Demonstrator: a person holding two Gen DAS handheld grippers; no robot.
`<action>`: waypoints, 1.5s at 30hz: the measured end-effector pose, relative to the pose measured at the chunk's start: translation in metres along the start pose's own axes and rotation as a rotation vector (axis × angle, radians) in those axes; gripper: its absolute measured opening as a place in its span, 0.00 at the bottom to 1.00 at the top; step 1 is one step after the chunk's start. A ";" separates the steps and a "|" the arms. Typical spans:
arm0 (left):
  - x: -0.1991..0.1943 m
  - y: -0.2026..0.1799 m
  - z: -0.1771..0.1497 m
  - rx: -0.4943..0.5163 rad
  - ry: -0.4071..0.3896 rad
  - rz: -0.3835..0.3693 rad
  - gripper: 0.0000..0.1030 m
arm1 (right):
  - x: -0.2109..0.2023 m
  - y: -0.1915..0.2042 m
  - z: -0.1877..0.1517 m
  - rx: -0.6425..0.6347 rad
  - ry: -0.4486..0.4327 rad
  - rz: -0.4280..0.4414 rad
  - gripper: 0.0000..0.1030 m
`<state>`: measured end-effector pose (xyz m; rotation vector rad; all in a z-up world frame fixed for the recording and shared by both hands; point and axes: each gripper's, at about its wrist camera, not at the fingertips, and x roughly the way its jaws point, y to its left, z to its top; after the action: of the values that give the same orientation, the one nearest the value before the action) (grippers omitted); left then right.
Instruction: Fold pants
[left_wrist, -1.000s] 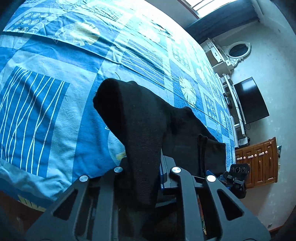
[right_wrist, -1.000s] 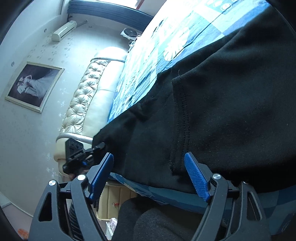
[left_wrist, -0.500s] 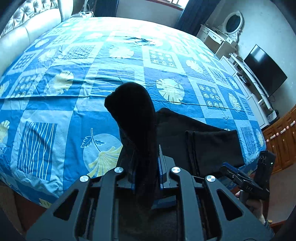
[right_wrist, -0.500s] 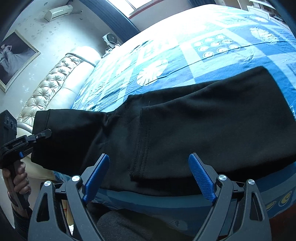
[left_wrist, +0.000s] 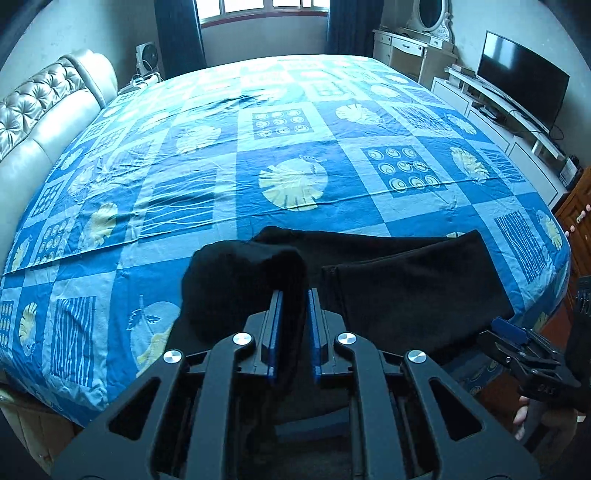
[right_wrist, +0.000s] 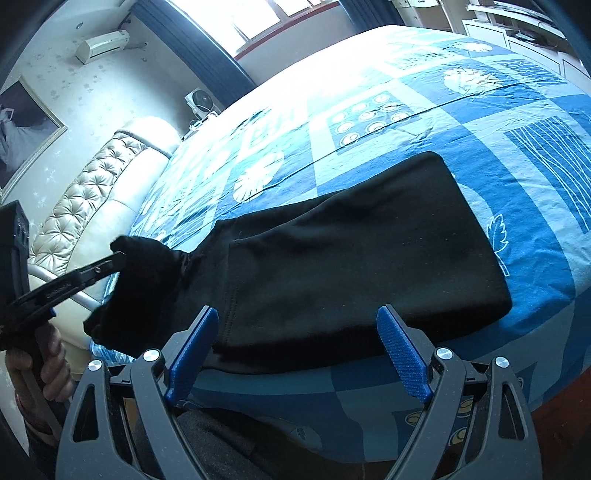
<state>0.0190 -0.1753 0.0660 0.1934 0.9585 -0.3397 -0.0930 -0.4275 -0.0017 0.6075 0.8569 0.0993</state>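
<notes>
Black tongs, blue ribbed pads, silver screws.

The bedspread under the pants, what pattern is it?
Blue patchwork squares with pale leaves, circles and stripes on the bedspread; clearest in the left wrist view.

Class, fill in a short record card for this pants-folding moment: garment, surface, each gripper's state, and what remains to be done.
garment: black pants, partly folded, lying near the bed's front edge
surface: bed with a blue patterned sheet
left gripper: shut on one end of the pants, that end lifted off the bed
right gripper: open, nothing between its fingers, in front of the folded part
remaining: the lifted end is not yet laid over the folded part
background: television, padded headboard
</notes>
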 end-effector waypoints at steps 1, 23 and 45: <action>0.008 -0.007 -0.001 0.004 0.017 -0.005 0.09 | -0.003 -0.003 -0.001 0.005 -0.005 0.006 0.84; -0.044 0.056 -0.014 -0.128 -0.174 -0.070 0.72 | 0.040 0.026 -0.015 0.176 0.185 0.368 0.84; 0.027 0.215 -0.125 -0.320 -0.029 0.286 0.80 | 0.138 0.137 -0.068 0.144 0.311 0.448 0.84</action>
<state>0.0162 0.0578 -0.0246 0.0311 0.9286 0.0751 -0.0306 -0.2386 -0.0551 0.9295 1.0205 0.5533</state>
